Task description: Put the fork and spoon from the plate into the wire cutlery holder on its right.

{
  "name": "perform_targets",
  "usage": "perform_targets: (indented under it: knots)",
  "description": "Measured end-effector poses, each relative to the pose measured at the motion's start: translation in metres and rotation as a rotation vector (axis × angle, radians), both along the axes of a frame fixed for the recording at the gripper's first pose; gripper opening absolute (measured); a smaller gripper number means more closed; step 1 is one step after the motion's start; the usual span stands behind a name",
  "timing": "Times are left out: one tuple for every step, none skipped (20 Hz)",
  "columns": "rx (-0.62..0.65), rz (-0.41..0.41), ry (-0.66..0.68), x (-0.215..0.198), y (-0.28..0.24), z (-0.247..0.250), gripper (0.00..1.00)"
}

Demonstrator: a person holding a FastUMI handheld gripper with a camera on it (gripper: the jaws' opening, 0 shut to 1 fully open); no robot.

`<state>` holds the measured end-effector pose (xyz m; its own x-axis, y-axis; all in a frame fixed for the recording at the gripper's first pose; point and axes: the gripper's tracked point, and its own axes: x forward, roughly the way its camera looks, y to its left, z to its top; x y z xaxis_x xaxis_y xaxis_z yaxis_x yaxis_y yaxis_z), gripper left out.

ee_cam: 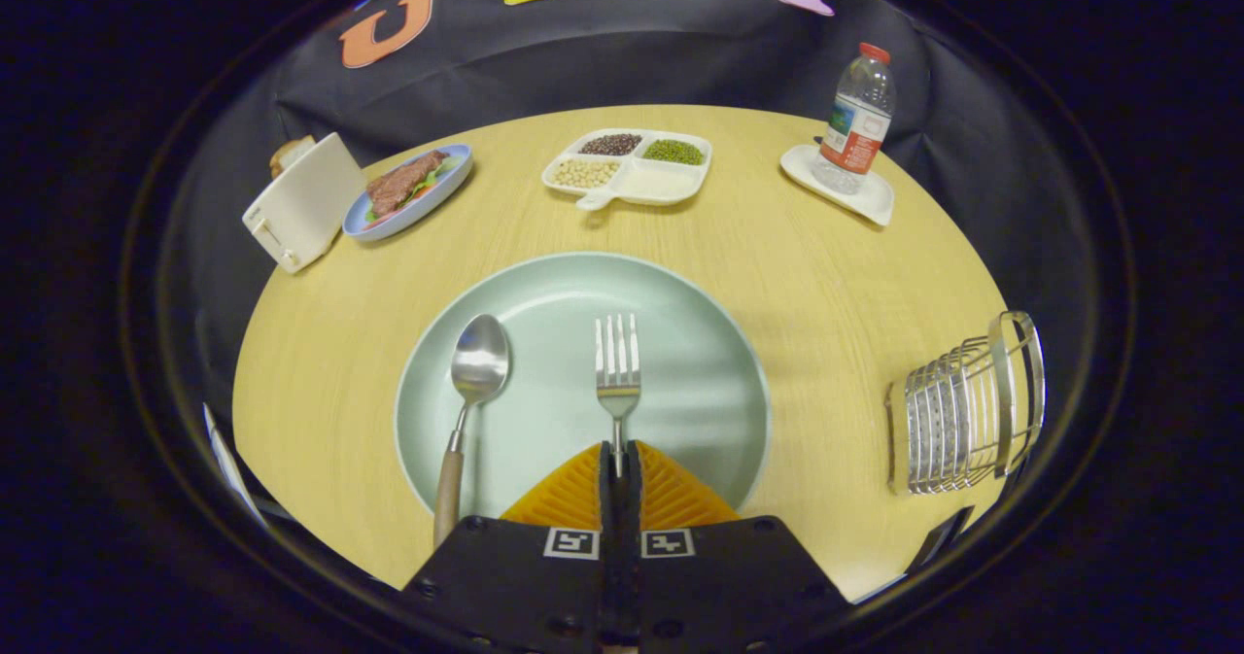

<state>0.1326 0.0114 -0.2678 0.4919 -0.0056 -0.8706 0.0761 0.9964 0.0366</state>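
Gripper view: your gripper is closed on the fork handle, over the plate. The spoon lies at 10 o'clock; the holder at 3. Next, judge a lift rightward.

Round wooden desk. Green plate at centre. Relative to the plate: wire holder to its right on the desk edge, divided tray of beans beyond it, bottle on a white coaster far right, blue dish with meat and white toaster far left.
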Motion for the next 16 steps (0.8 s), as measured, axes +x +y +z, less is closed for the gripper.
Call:
perform_targets:
  knots:
    - [0.006, 0.002, -0.009, -0.001, 0.0, 0.004, 0.01]
    - [0.01, 0.004, -0.02, -0.002, 0.001, 0.008, 0.01]
    - [0.012, 0.004, -0.033, -0.002, 0.0, 0.014, 0.01]
    - [0.017, 0.006, -0.047, -0.003, 0.0, 0.02, 0.01]
    - [0.02, 0.009, -0.059, -0.004, 0.0, 0.026, 0.01]
    - [0.02, 0.011, -0.068, -0.006, -0.001, 0.033, 0.01]
    - [0.021, 0.011, -0.08, -0.007, -0.003, 0.04, 0.01]
    - [0.024, 0.012, -0.094, -0.008, -0.005, 0.047, 0.01]
    - [0.024, 0.011, -0.108, -0.01, -0.008, 0.055, 0.01]
    - [0.023, 0.01, -0.122, -0.012, -0.013, 0.063, 0.01]
    - [0.022, 0.006, -0.135, -0.015, -0.019, 0.071, 0.01]
    - [0.025, -0.001, -0.149, -0.018, -0.024, 0.077, 0.01]
    - [0.024, -0.008, -0.16, -0.02, -0.032, 0.084, 0.01]
    - [0.018, -0.016, -0.172, -0.024, -0.041, 0.089, 0.01]
    - [0.012, -0.024, -0.185, -0.027, -0.05, 0.096, 0.01]
    - [0.005, -0.035, -0.198, -0.03, -0.061, 0.102, 0.01]
